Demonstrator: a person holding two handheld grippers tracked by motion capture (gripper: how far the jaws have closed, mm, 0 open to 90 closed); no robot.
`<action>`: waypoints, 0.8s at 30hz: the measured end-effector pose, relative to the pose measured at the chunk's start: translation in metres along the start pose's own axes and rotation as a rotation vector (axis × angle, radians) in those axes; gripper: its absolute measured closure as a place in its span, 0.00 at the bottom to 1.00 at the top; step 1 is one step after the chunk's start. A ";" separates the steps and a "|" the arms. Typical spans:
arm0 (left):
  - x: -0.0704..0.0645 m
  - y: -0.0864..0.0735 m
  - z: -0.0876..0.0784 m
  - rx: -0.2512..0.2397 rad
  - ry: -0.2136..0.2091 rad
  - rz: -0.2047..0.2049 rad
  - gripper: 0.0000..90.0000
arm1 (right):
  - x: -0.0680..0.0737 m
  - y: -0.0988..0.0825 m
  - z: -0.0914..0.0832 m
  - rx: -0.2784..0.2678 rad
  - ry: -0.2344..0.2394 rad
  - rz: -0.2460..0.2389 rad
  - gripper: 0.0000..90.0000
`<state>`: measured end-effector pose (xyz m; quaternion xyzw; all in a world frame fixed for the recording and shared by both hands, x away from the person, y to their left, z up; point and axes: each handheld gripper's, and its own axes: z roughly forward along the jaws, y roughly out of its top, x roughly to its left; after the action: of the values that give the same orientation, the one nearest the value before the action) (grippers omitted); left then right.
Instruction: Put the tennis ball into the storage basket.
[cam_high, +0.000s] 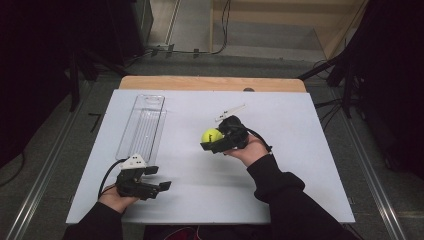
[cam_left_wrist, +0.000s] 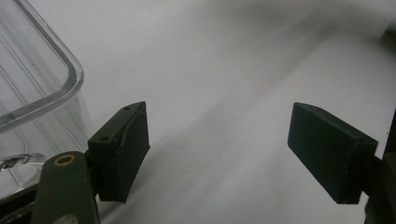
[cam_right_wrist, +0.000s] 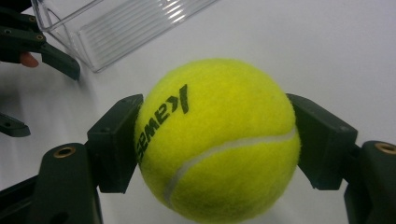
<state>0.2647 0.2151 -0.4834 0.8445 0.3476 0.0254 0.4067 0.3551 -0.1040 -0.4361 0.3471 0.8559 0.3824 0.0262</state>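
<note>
Two hand-held grippers are seen. The right hand-held gripper (cam_high: 212, 141) is clamped on one tennis ball (cam_high: 211, 135), which is squeezed between its two black jaws. In the right gripper view the ball (cam_right_wrist: 217, 140) is pressed on both sides by the pads (cam_right_wrist: 116, 142). The ball is held up off the bench (cam_high: 280, 125), over its middle part, a little toward the right side.

The left hand-held gripper (cam_high: 157, 178) is spread wide with nothing in it. In the left gripper view only the white bench top (cam_left_wrist: 224, 70) is seen between its jaws. It is kept low near the front left corner of the bench, just beside the near end of the tray.

One tennis ball is counted. It is round, fuzzy and bright yellow-green, and a pale curved seam is seen running across it. Dark letters are printed on it sideways; something like "kamas" can be made out, but the word cannot be read for sure.

One clear plastic tray (cam_high: 142, 125) is counted. It is long and narrow, with ribbed lines along its floor, and it is laid on the left part of the bench, pointing from the front toward the back edge. No writing can be read on it.

One bench is counted, covered by a white sheet, with a bare wooden strip (cam_high: 210, 83) left showing at the back edge.
</note>
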 end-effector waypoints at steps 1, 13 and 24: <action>0.000 0.000 0.000 0.000 0.000 -0.001 0.23 | 0.000 0.001 0.001 -0.002 0.000 0.000 0.26; 0.001 0.000 0.000 -0.002 -0.001 -0.002 0.23 | 0.004 0.014 0.011 -0.011 0.022 0.000 0.26; 0.001 0.000 0.000 -0.003 -0.002 -0.004 0.23 | 0.007 0.026 0.019 -0.014 0.032 0.002 0.26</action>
<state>0.2653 0.2159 -0.4839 0.8433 0.3486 0.0241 0.4083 0.3708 -0.0750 -0.4304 0.3415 0.8533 0.3938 0.0144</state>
